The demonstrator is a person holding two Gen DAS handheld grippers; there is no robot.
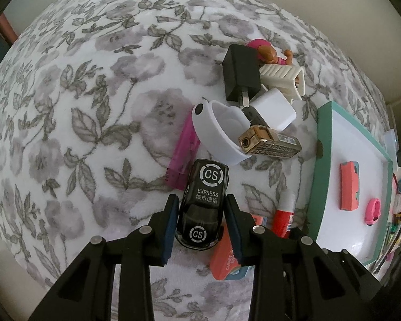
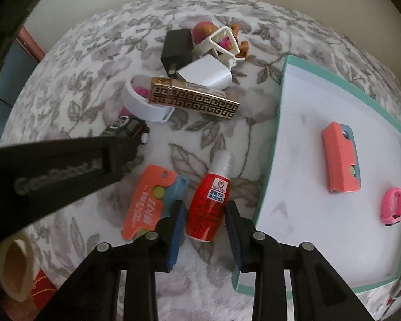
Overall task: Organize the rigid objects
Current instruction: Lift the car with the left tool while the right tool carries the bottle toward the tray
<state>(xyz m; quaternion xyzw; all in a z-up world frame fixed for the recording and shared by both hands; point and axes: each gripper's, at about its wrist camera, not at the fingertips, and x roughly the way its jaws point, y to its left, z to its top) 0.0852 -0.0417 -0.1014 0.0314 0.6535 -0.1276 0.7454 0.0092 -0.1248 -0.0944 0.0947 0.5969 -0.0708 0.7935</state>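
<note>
My left gripper (image 1: 201, 200) is shut on a black toy car (image 1: 204, 187) printed "CS EXPRESS", with a pad against each side of it. From the right wrist view that gripper appears as a black arm (image 2: 66, 165) over the car (image 2: 128, 128). My right gripper (image 2: 205, 204) points down at a red bottle with a white cap (image 2: 209, 195), which lies on the floral bedspread between the jaws. The left pad sits close to it and a thin gap shows at the right pad. A teal-rimmed white tray (image 2: 270, 160) lies to the right, holding a coral case (image 2: 340, 160) and a small pink band (image 2: 393, 204).
Beyond the car lie a white ring-shaped band (image 1: 216, 131), a gold patterned lighter (image 1: 270, 144), a pink lighter (image 1: 184, 155), black (image 1: 240, 75) and white (image 1: 274, 109) chargers, and a white toy chair (image 1: 283, 77) with a doll. An orange card tool (image 2: 149, 200) lies left of the bottle.
</note>
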